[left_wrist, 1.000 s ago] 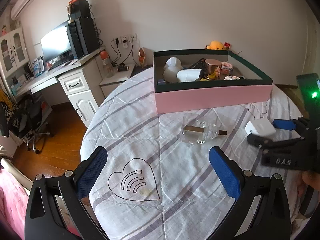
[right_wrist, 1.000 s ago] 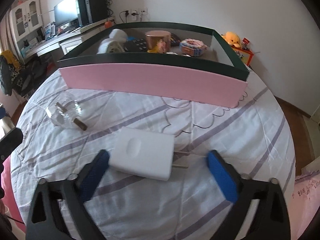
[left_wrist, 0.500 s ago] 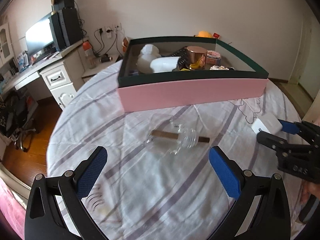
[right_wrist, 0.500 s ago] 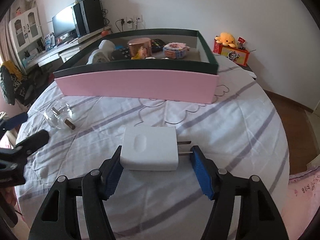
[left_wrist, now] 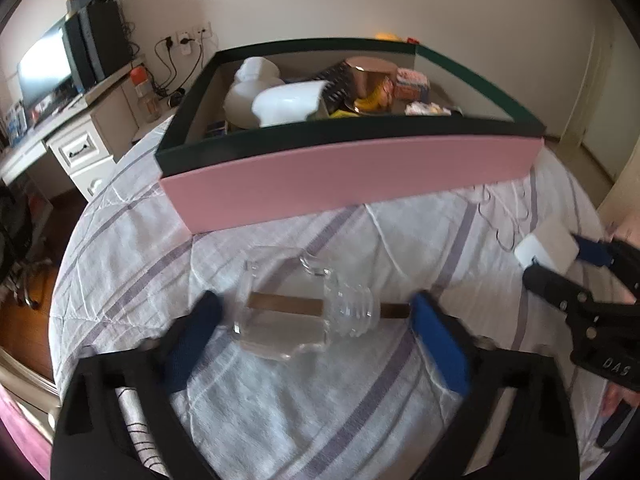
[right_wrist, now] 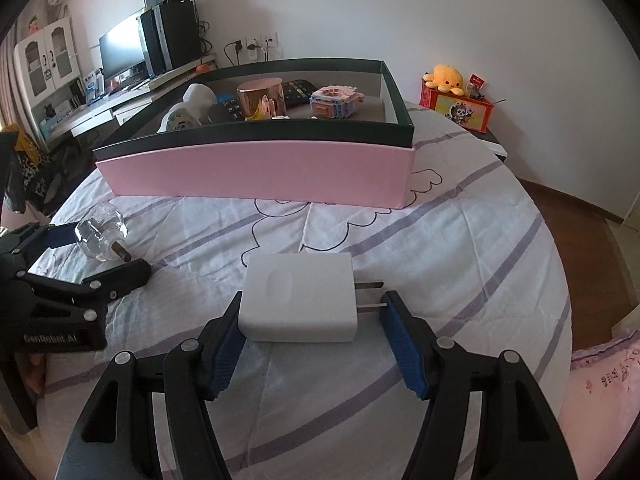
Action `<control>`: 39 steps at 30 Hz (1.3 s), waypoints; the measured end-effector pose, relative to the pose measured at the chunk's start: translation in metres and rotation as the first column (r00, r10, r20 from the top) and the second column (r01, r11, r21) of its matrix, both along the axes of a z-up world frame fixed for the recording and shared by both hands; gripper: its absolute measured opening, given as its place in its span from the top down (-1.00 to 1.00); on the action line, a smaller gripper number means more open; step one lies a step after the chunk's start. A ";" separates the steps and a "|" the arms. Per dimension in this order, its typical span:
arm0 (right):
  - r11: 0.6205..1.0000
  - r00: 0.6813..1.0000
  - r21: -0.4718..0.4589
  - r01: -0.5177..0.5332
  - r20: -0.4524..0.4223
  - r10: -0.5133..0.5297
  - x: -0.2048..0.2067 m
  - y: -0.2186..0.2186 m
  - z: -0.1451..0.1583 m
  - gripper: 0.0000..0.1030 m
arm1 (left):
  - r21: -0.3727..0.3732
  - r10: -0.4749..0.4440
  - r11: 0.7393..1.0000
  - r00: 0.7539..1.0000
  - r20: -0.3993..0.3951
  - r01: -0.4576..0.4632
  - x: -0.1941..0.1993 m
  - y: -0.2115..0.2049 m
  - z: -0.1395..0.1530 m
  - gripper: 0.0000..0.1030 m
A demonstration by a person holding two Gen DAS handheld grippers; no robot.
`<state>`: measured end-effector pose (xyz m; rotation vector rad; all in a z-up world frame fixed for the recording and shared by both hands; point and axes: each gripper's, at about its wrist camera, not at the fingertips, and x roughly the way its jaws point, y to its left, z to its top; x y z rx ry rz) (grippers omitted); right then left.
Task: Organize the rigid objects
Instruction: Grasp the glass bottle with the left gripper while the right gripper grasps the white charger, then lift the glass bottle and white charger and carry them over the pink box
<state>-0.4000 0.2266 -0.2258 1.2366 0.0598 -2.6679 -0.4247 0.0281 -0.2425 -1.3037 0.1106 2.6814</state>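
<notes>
Our left tool (left_wrist: 316, 322) has its blue-padded jaws closing around a clear glass bottle (left_wrist: 304, 312); the bottle lies between the pads, which do not yet touch its glass. Our right tool (right_wrist: 312, 334) brackets a white charger (right_wrist: 298, 298), its left pad against the charger's body and its right pad at the tips of the prongs. Seen from the right wrist, the left tool's black frame reads "GenRobot.AI"; seen from the left wrist, the right tool's frame shows the letters "DAS". The bottle lies on its side on the table (right_wrist: 460, 248), which is covered by a white cloth with purple stripes; it has a threaded neck and one brown stick running through it and out of the mouth. The charger is a rounded white block with two flat metal prongs pointing right and an oval dimple on top. Behind both sits one pink box with a dark green rim (right_wrist: 256, 176), holding a copper-coloured tin (right_wrist: 260, 96), white items, a dark remote and a small brick-built model. We count one bottle, one charger, one box, two tools.
</notes>
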 end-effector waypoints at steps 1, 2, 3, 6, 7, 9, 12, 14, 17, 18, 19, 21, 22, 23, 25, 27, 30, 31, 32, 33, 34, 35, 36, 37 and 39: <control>1.000 1.000 -0.001 -0.001 0.000 0.001 0.000 0.000 0.000 -0.30 | 0.018 0.006 1.000 1.000 -0.003 -0.006 0.000 -0.003 0.001 -0.49; 1.000 1.000 -0.002 -0.001 0.001 0.001 0.000 0.001 0.000 -0.31 | 0.030 0.008 1.000 1.000 -0.006 -0.008 0.000 -0.005 0.002 -0.48; 1.000 1.000 -0.001 0.000 0.001 0.000 0.000 0.000 0.000 -0.31 | 0.038 0.007 0.999 1.000 -0.007 -0.006 0.001 -0.006 0.002 -0.48; 1.000 1.000 0.002 -0.006 0.003 0.006 -0.001 0.000 0.000 -0.35 | 0.041 0.003 0.999 1.000 -0.011 -0.003 0.004 -0.006 0.003 -0.48; 1.000 1.000 -0.001 -0.010 0.004 0.010 -0.001 0.000 -0.001 -0.39 | 0.039 0.005 0.999 1.000 -0.011 -0.004 0.006 -0.005 0.003 -0.48; 1.000 1.000 -0.014 -0.014 0.004 0.014 -0.001 0.001 0.000 -0.42 | 0.039 0.005 0.999 1.000 -0.012 -0.005 0.011 -0.004 0.003 -0.48; 0.998 1.000 -0.057 0.002 -0.006 -0.002 0.002 0.008 0.001 -0.42 | 0.031 0.016 0.999 1.000 -0.010 -0.015 0.022 -0.003 0.003 -0.48; 0.996 0.999 -0.083 0.028 -0.014 -0.029 0.004 0.014 0.002 -0.43 | 0.029 0.010 1.000 1.000 -0.014 -0.010 0.029 -0.002 0.001 -0.48; 0.995 0.999 -0.095 0.036 -0.010 -0.038 0.003 0.015 0.002 -0.44 | 0.011 -0.002 1.000 1.000 -0.025 0.003 0.031 -0.001 -0.002 -0.49; 0.996 0.999 -0.085 0.032 -0.005 -0.033 0.001 0.012 0.002 -0.46 | 0.016 -0.005 1.000 1.000 -0.023 0.005 0.030 -0.001 -0.001 -0.49; 0.997 1.000 -0.077 0.026 -0.002 -0.026 0.000 0.010 0.001 -0.53 | 0.020 -0.008 1.000 1.000 -0.022 0.008 0.028 -0.002 -0.001 -0.49; 0.999 1.000 -0.040 0.021 0.003 -0.021 -0.003 0.003 0.001 -0.54 | 0.018 -0.011 1.000 1.000 -0.019 0.012 0.027 -0.001 -0.002 -0.56; 0.999 1.000 -0.029 0.019 0.004 -0.019 -0.003 0.002 0.001 -0.54 | 0.014 -0.015 1.000 1.000 -0.019 0.015 0.027 0.000 -0.002 -0.56; 1.000 1.000 -0.017 0.016 0.006 -0.016 -0.005 0.000 0.000 -0.54 | 0.010 -0.018 1.000 1.000 -0.020 0.018 0.027 0.000 -0.002 -0.56; 1.000 1.000 -0.003 0.002 0.005 -0.002 -0.007 -0.003 0.001 -0.54 | 0.007 -0.020 1.000 1.000 -0.023 0.020 0.027 0.001 -0.002 -0.55; 1.000 1.000 0.005 0.000 0.008 0.000 -0.008 -0.003 0.000 -0.51 | 0.013 -0.019 1.000 0.999 -0.028 0.020 0.028 -0.001 -0.002 -0.48; 1.000 1.000 0.031 -0.002 0.000 0.002 -0.008 -0.005 0.000 -0.30 | 0.020 -0.021 1.000 0.999 -0.030 0.022 0.027 -0.002 -0.002 -0.48; 0.999 1.000 0.034 -0.004 -0.002 0.004 -0.008 -0.006 0.001 -0.30 | 0.018 -0.021 1.000 0.999 -0.031 0.022 0.027 -0.002 -0.002 -0.47; 0.999 1.000 0.036 -0.005 -0.002 0.005 -0.008 -0.006 0.001 -0.30 | 0.015 -0.021 1.000 0.999 -0.032 0.022 0.028 -0.001 -0.002 -0.47; 0.999 1.000 0.037 -0.005 -0.004 0.006 -0.007 -0.005 0.001 -0.30 | 0.013 -0.021 1.000 0.999 -0.034 0.022 0.028 -0.001 -0.001 -0.47; 0.999 1.000 0.035 -0.007 -0.006 0.007 -0.007 -0.005 0.001 -0.30 | 0.014 -0.021 1.000 0.999 -0.035 0.022 0.028 -0.001 -0.001 -0.47; 0.999 1.000 0.032 -0.008 -0.010 0.008 -0.006 -0.005 0.002 -0.30 | 0.016 -0.020 1.000 0.999 -0.037 0.021 0.029 -0.002 0.000 -0.47; 1.000 1.000 0.030 -0.006 -0.015 0.007 -0.004 -0.004 0.002 -0.30 | 0.015 -0.019 1.000 0.999 -0.039 0.019 0.029 -0.002 0.000 -0.47; 1.000 1.000 0.030 -0.006 -0.016 0.006 -0.003 -0.004 0.003 -0.30 | 0.013 -0.015 1.000 0.999 -0.043 0.016 0.031 -0.002 0.002 -0.47; 0.999 1.000 0.035 -0.003 -0.024 0.004 -0.001 -0.005 0.004 -0.30 | 0.013 -0.010 1.000 0.999 -0.053 0.011 0.033 -0.003 0.004 -0.47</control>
